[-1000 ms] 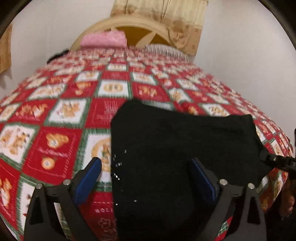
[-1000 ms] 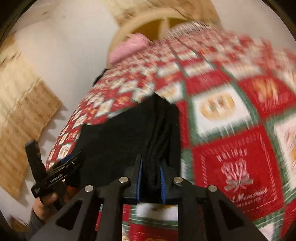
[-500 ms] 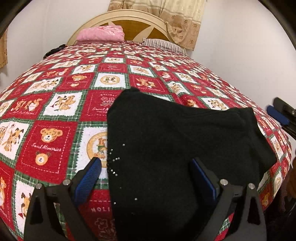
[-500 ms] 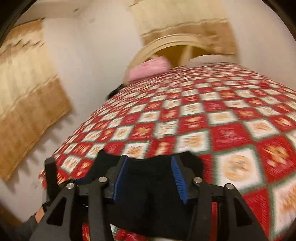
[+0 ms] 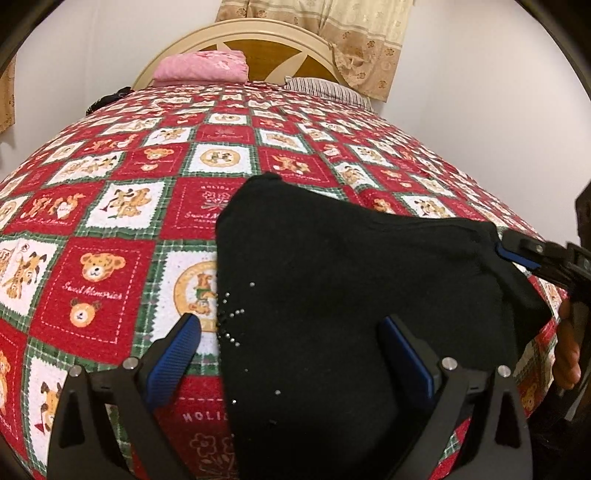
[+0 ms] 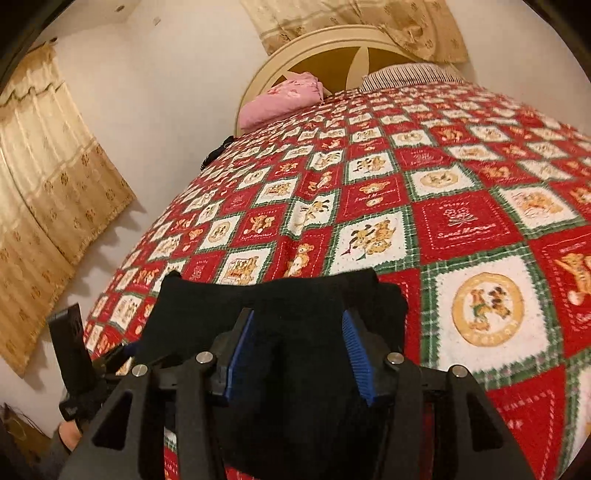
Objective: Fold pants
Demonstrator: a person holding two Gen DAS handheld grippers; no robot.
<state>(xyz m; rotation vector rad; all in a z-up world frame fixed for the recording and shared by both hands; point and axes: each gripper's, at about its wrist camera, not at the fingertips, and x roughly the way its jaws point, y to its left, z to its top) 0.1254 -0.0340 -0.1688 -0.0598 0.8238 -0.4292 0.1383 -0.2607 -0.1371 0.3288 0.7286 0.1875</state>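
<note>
Here, black pants (image 5: 332, 302) lie folded on the quilt (image 5: 110, 229) of a bed, lower centre of the left wrist view, spreading from a peak mid-frame down past the bottom edge. Small silver studs (image 5: 231, 317) dot the left edge of the fabric.

Left gripper (image 5: 291, 354): jaws wide open, blue pads either side, left pad over the quilt, right pad over the pants. Nothing held between them.

Right gripper (image 6: 299, 354): jaws open too, with a narrower gap. Pants (image 6: 295, 325) fill the space between the blue pads, bunched fabric under and ahead of them; pads look just beside the cloth, cannot tell if they touch it. In the left wrist view the right gripper (image 5: 524, 254) enters from the right edge, its blue tip at the right corner of the pants. A hand (image 5: 569, 350) shows below it at the right edge.

In the right wrist view the left gripper (image 6: 110, 354) sits lower left, at the near-left end of the pants, by the bed edge.

Quilt is red, white and green checks with bear prints. Upper frame: pink pillow (image 5: 201, 66) and striped pillow (image 5: 325, 86) against a rounded headboard (image 5: 258, 33). Beige curtain (image 5: 332, 33) hangs top centre-right; another curtain (image 6: 40, 192) on the left wall in the right wrist view.
</note>
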